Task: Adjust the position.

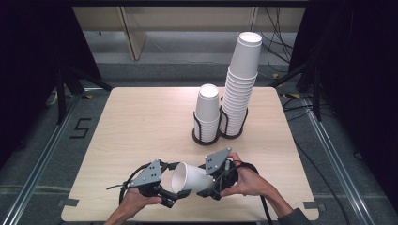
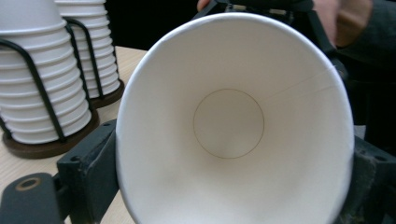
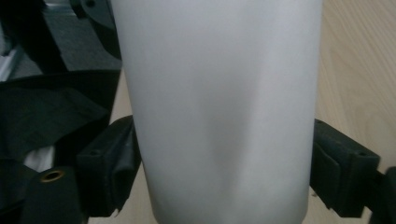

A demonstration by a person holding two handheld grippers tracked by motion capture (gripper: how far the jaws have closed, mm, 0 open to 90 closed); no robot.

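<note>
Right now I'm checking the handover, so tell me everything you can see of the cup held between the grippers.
The cup is plain white, paper by its look, empty, with a round bottom and a side seam. It lies tilted on its side above the table, mouth toward the left gripper. Both grippers' jaws flank it: the left at the rim, the right gripper at the body.

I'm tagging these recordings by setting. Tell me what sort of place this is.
Probably a lab or test bay set up for recording, not a café. A small wooden table stands on grey floor between metal floor rails, with loose cables behind and dark curtains at the sides. Paper cup stacks are practice props.
</note>
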